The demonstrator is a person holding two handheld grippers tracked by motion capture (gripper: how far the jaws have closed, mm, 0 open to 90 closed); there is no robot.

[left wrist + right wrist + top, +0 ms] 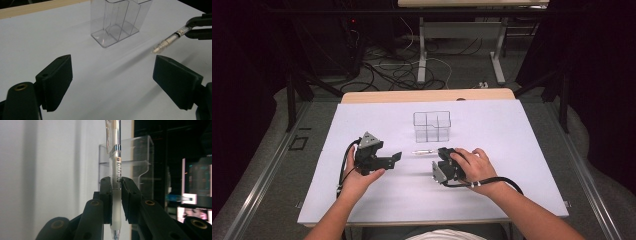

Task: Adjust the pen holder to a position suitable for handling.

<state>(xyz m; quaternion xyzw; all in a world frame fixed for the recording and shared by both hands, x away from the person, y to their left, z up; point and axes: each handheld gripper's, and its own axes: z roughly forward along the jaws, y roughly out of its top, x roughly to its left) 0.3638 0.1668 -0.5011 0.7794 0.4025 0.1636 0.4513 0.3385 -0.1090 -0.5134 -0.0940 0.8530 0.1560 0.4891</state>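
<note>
Clear plastic pen (116, 170) pinched mid-barrel between the closed jaws of the right gripper (116, 195), lifted off the white table (377, 200) and pointing toward the left gripper (112, 82), whose jaws stand wide apart and empty. Clear organiser (432, 126) upright just beyond, nothing visible in its compartments. Likely step: handing over or dropping the pen into a compartment. Best done by keeping the grip firm and square on the barrel, tipping the pen upright over one compartment, lowering until the tip clears the rim, releasing only then. Slip risk on a smooth barrel.
</note>
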